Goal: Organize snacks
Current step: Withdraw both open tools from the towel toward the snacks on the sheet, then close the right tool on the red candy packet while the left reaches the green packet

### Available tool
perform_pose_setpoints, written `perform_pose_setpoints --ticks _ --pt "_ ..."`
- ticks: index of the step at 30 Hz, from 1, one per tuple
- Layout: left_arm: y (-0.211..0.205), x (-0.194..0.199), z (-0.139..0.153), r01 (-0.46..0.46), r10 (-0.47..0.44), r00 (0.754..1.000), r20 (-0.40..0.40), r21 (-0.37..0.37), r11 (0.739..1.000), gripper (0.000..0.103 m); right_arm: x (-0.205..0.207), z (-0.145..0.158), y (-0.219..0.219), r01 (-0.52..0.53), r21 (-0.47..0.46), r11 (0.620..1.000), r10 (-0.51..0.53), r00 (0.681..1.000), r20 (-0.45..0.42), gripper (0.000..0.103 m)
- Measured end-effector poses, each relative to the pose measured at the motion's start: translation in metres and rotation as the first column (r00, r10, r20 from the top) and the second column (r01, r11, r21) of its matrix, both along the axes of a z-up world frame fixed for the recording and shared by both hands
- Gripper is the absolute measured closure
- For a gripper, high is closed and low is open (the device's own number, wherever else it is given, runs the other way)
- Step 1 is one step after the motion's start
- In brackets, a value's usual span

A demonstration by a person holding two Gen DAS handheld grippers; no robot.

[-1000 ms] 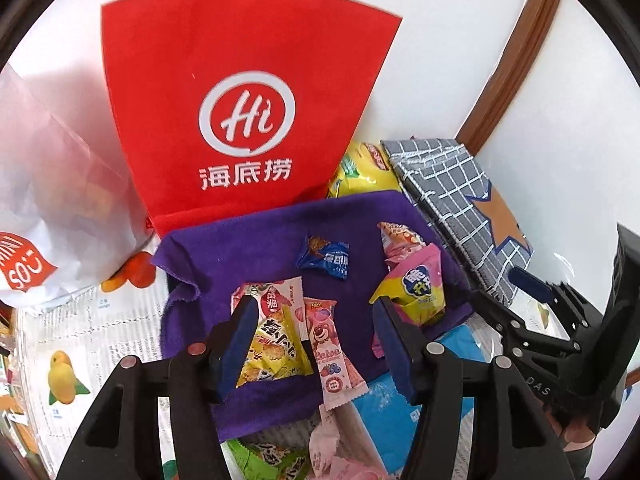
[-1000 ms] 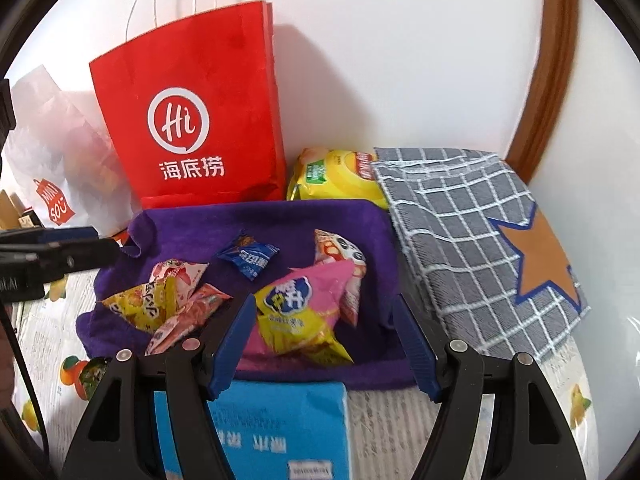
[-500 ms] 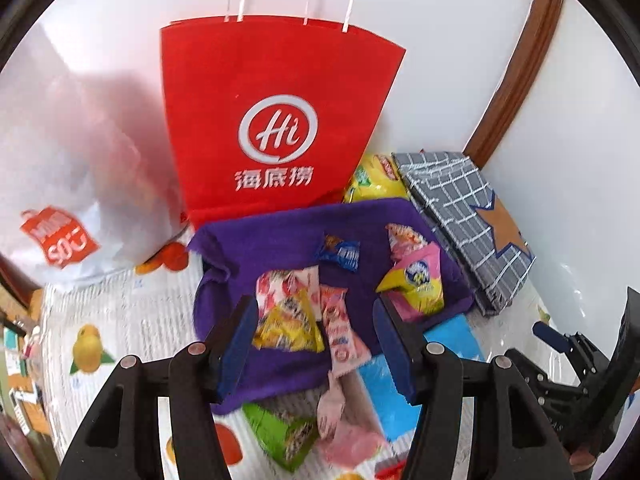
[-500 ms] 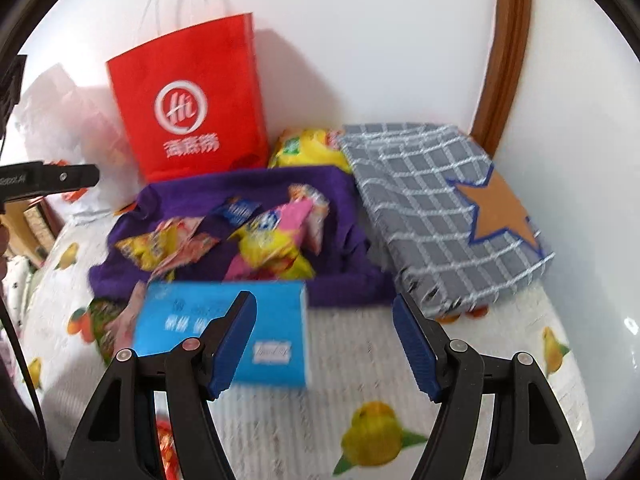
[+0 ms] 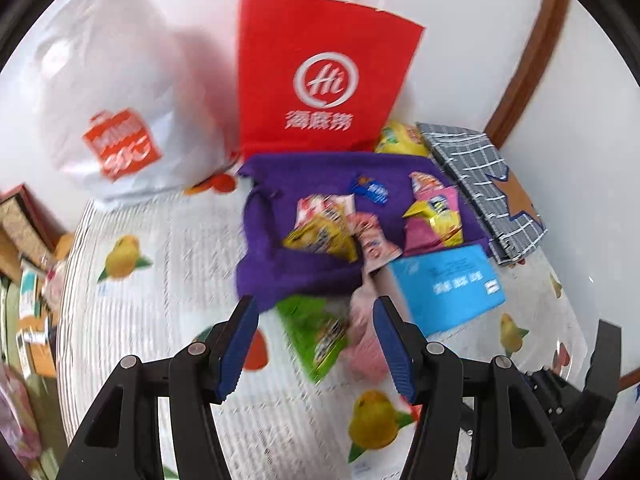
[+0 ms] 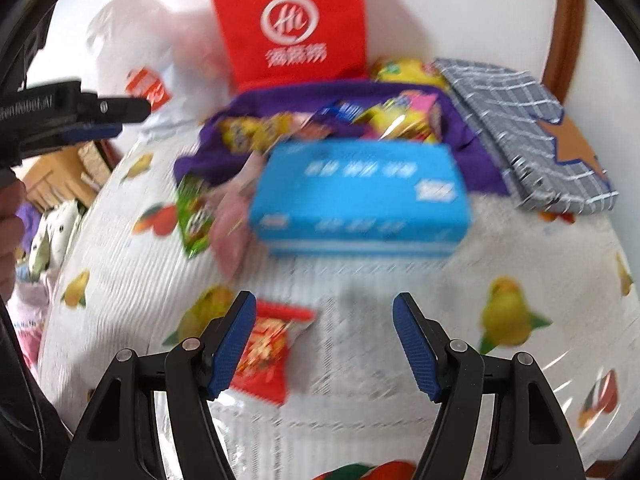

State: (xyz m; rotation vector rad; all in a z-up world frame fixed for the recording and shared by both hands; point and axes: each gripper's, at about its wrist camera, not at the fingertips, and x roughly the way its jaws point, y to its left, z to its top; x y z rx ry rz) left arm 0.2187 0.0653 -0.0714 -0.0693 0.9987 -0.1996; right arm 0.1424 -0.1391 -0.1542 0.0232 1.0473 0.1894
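Several snack packets [image 5: 320, 232] lie on a purple cloth [image 5: 296, 276] by the wall, among them a pink-and-yellow one [image 5: 436, 220] and a small blue one [image 5: 370, 191]. A blue box [image 5: 448, 288] [image 6: 360, 196] sits at the cloth's near edge. A green packet [image 5: 320, 336] [image 6: 192, 216] and a pink packet [image 5: 364, 344] lie on the tablecloth in front. My left gripper [image 5: 316, 344] hovers open above those two, nothing between its fingers. My right gripper [image 6: 324, 344] is open and empty; a red packet [image 6: 264, 352] lies by its left finger.
A red paper bag [image 5: 324, 76] and a white plastic bag [image 5: 116, 92] stand against the wall. A grey checked box with a star [image 5: 484, 184] [image 6: 520, 128] lies at right, a yellow bag [image 5: 400, 138] behind the cloth. The fruit-print tablecloth [image 5: 160, 264] covers the table.
Both grippers have pulled back from the purple cloth toward the near side of the table. The blue box, green, pink and red packets have come into view. Jaw gaps are unchanged.
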Motion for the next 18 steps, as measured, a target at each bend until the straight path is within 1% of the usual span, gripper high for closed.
perform_pose_setpoints --ticks 5,10,12,14,15,18 --pt "0.018 -0.011 -0.016 -0.026 0.025 0.999 -0.027 -0.020 0.999 0.046 -0.009 -0.017 0.014 0.007 0.036 0.999 -0.005 0.999 -0.041 0.033" --pt "0.022 -0.013 -0.029 -0.018 0.016 0.999 -0.051 -0.037 0.999 0.046 -0.010 -0.031 0.032 0.006 -0.015 1.000 -0.007 0.997 -0.072 0.033" --pt "0.021 -0.013 -0.034 -0.010 0.008 0.998 -0.058 -0.041 0.999 0.046 -0.010 -0.036 0.037 0.015 -0.043 0.999 -0.017 0.998 -0.063 0.033" --pt "0.021 -0.013 -0.037 -0.005 0.003 0.998 -0.059 -0.040 0.999 0.046 -0.010 -0.037 0.039 0.020 -0.078 0.997 -0.023 0.999 -0.039 0.041" --pt "0.022 -0.013 -0.040 -0.003 0.001 0.998 -0.061 -0.040 0.999 0.046 -0.009 -0.038 0.039 0.019 -0.091 0.996 -0.022 0.999 -0.037 0.047" --pt "0.024 -0.011 -0.045 -0.005 0.001 0.998 -0.066 -0.049 0.999 0.046 -0.008 -0.038 0.034 0.009 -0.105 0.994 -0.012 1.000 -0.028 0.047"
